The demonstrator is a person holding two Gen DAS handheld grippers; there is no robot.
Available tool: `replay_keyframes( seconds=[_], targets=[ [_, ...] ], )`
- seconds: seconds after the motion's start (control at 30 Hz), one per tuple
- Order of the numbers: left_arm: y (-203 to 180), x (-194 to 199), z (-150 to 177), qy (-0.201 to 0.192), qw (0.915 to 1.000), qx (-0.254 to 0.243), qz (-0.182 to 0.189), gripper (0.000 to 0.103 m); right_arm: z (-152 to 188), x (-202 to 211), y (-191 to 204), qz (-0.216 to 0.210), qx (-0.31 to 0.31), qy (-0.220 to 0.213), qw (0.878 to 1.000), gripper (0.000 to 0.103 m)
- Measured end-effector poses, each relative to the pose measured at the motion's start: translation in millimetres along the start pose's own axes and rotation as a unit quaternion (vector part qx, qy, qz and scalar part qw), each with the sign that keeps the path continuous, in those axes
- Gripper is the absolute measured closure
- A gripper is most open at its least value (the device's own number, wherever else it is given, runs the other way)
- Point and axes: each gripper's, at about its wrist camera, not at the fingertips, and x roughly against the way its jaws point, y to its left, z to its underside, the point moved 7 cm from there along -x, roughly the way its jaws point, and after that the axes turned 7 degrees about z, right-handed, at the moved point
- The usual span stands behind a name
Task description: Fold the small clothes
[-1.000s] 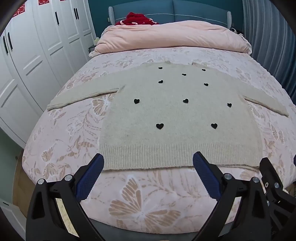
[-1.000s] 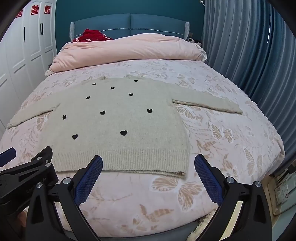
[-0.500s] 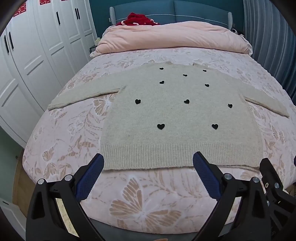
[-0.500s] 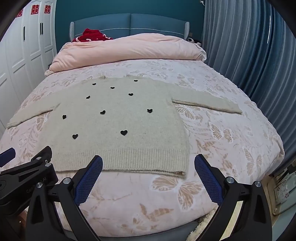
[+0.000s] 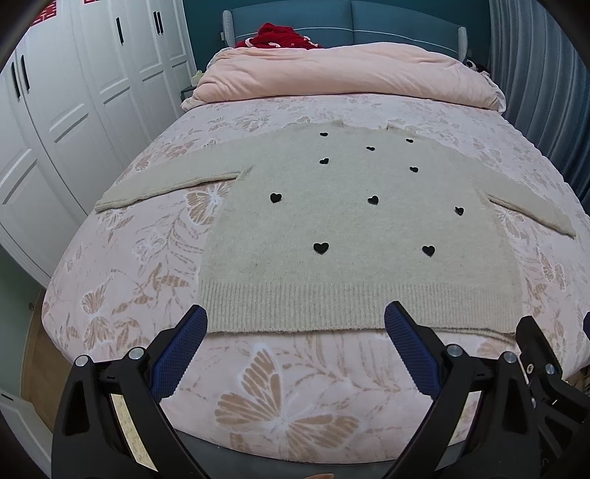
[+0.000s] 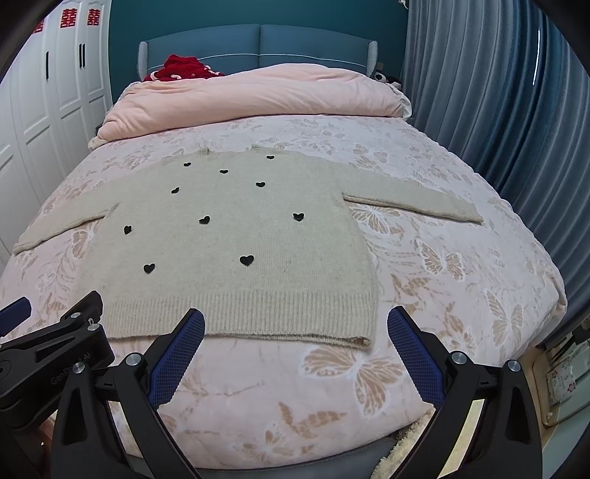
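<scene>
A beige knit sweater dotted with small black hearts lies flat on the bed, hem nearest me, both sleeves spread out to the sides. My left gripper hovers open just short of the hem, nothing between its blue pads. My right gripper is open too, near the hem's right corner. The left gripper's black frame shows at the right wrist view's lower left.
The bed has a pink butterfly-print cover. A rolled pink duvet and a red garment lie at the head. White wardrobe doors stand left, blue curtains right.
Both grippers have barely shifted; the left view has edged slightly. The sweater lies as before and both grippers stay open.
</scene>
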Motion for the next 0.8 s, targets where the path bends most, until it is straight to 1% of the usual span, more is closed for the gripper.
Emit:
replay_keyframes(
  seconds=[0.8],
  targets=[
    [-0.3,0.7,-1.1,-0.001,1.0000,-0.003,-0.005,0.009,7.8,-2.1,0.5,0.001,-0.004,0.004,1.000,0.005]
  ],
)
